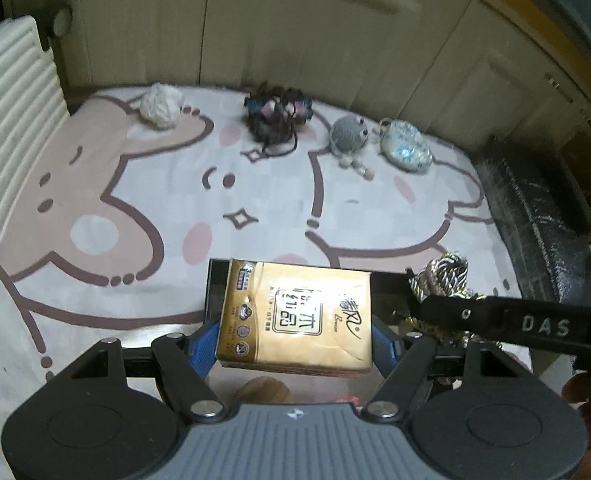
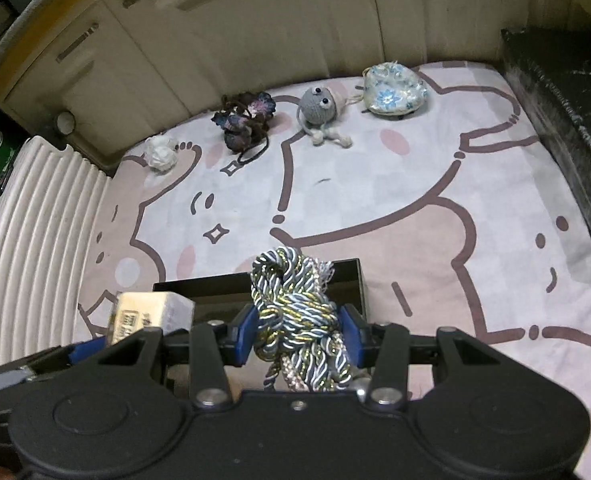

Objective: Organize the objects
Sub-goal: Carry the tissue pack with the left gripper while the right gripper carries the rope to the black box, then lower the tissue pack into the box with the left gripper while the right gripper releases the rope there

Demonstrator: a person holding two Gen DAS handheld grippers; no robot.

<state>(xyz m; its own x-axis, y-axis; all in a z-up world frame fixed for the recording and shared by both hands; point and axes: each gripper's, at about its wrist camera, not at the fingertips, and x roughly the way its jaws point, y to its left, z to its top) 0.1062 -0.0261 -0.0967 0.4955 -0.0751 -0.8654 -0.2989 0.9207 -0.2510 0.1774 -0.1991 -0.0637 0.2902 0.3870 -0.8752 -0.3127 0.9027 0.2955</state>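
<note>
My left gripper (image 1: 295,340) is shut on a gold tissue pack (image 1: 297,314), held over a black box (image 1: 214,292) on the bed. My right gripper (image 2: 299,328) is shut on a knotted silver-and-gold twisted rope (image 2: 295,304), held over the same black box (image 2: 347,276). The rope also shows at the right of the left wrist view (image 1: 445,278), and the tissue pack at the left of the right wrist view (image 2: 151,314).
On the far side of the cartoon bedsheet (image 1: 255,184) lie a white crumpled wad (image 1: 161,106), a dark hair accessory (image 1: 277,114), a grey crochet toy (image 1: 349,136) and a floral pouch (image 1: 405,144). A ribbed white headboard (image 1: 11,120) stands left, a black padded edge (image 1: 535,220) right.
</note>
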